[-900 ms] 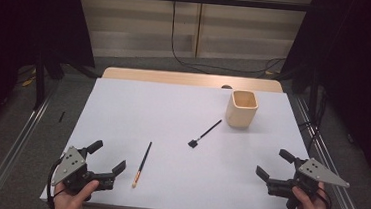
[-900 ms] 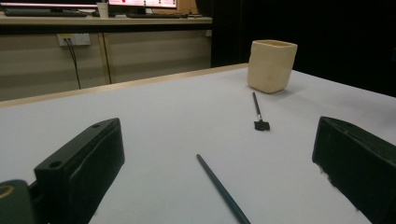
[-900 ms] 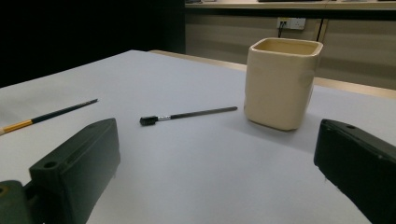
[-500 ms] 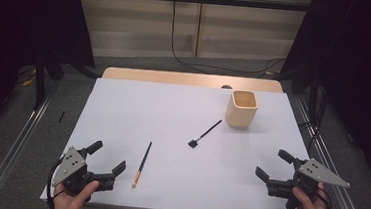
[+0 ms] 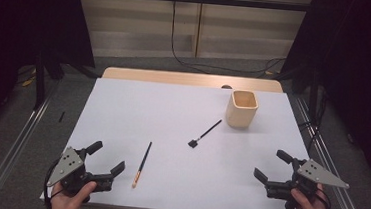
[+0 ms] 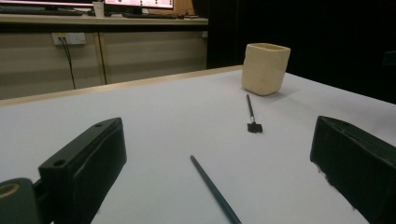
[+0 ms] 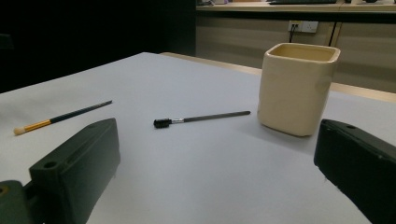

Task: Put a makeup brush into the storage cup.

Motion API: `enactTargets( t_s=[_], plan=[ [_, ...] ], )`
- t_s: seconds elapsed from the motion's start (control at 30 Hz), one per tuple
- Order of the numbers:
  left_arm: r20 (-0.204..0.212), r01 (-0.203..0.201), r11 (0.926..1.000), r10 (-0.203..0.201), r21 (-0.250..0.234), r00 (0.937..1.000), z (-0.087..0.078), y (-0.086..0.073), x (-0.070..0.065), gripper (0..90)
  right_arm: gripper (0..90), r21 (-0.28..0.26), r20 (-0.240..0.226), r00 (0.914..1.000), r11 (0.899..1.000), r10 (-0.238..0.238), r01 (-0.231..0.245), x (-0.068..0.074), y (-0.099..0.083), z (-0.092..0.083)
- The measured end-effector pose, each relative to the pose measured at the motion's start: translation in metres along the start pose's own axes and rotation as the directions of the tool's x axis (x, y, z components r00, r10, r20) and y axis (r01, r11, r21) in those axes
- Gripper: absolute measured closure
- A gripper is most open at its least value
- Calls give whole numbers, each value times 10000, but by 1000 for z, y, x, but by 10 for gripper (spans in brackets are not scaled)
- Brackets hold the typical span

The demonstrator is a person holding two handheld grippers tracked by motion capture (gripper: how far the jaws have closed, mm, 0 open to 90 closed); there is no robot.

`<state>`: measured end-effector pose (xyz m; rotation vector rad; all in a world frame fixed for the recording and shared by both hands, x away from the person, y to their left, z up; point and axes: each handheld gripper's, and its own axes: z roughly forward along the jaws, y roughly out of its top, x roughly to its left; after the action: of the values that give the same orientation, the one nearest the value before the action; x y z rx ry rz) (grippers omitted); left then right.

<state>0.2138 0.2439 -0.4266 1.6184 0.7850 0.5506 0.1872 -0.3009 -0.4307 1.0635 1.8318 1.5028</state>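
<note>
Left gripper (image 5: 105,160), right gripper (image 5: 272,164): fingers wide apart, holding nothing.

White table (image 5: 173,103), cream cup (image 5: 242,109), two brushes (image 5: 141,164) (image 5: 205,133) lying flat

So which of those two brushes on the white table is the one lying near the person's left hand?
Start at the cream cup far right on the white table, then come toward the left gripper. The long brush beside it has a dark handle, gold band and pale tip; the short brush near the cup is black-headed.
</note>
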Motion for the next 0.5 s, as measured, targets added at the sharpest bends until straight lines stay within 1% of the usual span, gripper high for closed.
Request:
enactTargets(
  t_s=[0.1, 0.13, 0.2, 0.27, 0.33, 0.4, 0.47, 0.5],
  plan=[
    [5, -20, 10000, 20, -29, 10000, 2, 4, -1, 35, 0, 17, 30, 10000, 10000, 43, -43, -1, -1, 0],
    [54, -58, 9999, 58, -82, 10000, 2, 6, -1, 35, 0, 38, 51, 10000, 10000, 50, -50, -1, -1, 0],
    [25, -159, 9998, 159, -119, 9999, 4, 9, 0, 35, 0, 37, 40, 10000, 10000, 55, -56, -1, -1, 0],
    [-116, -224, 9996, 222, -177, 9997, 5, 13, 0, 35, 0, 64, -1, 10000, 10000, 26, -26, -1, -1, 1],
    [-162, -179, 9996, 175, -235, 9997, 6, 15, 0, 30, 0, 107, -68, 10000, 9999, 1, 0, 0, 0, 2],
    [-180, -202, 9996, 198, -210, 9996, 8, 16, 0, 24, 0, 103, -122, 9999, 9999, -30, 31, 0, 0, 2],
    [-20, -162, 9999, 162, -37, 9999, 10, 17, 0, 24, 0, 95, -120, 9999, 10000, -29, 30, 1, 0, 2],
    [-15, -231, 9997, 231, 17, 9997, 11, 18, 1, 26, 0, 79, -102, 9999, 10000, -38, 38, 0, 0, 1]
  ],
)
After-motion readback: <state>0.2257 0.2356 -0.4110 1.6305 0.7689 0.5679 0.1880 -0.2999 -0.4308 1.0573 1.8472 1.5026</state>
